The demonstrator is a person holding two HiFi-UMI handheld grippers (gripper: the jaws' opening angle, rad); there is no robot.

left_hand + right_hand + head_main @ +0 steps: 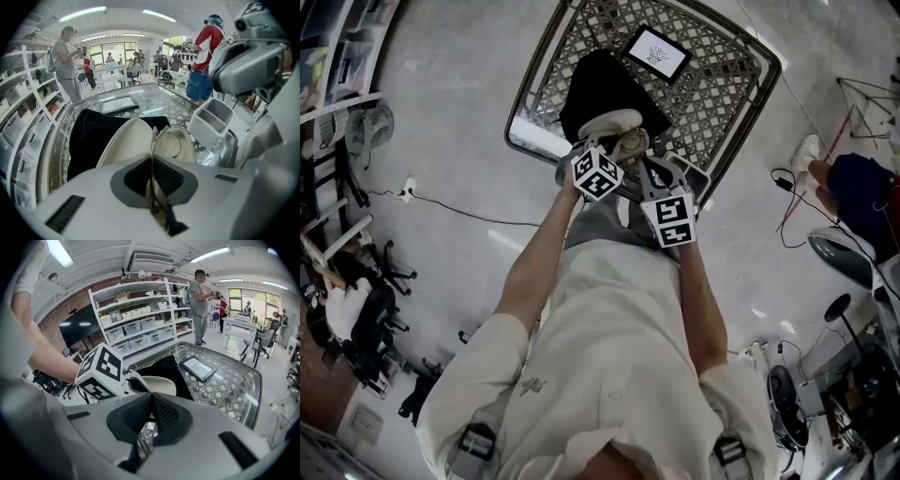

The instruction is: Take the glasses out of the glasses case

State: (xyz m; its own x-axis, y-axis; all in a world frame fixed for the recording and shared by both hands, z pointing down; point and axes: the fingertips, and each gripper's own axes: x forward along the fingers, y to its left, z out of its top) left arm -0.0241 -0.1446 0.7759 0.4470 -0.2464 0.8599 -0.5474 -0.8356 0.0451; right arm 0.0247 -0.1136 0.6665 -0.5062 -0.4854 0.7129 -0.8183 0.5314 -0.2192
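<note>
At the near edge of the table, over the glasses case, our left gripper pinches the glasses. Right gripper clenched, crowding alongside — far side open, bar a framed card.

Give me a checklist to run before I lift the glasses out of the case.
1. Left gripper shut on the glasses: ok, jaws pinch the thin frame.
2. Case open: ok.
3. Glasses free of the case: cannot tell; they sit right over its open shell.
4. Right gripper steadying the case: cannot tell; its jaws are together just short of it.
5. Case on the cloth: ok.
</note>
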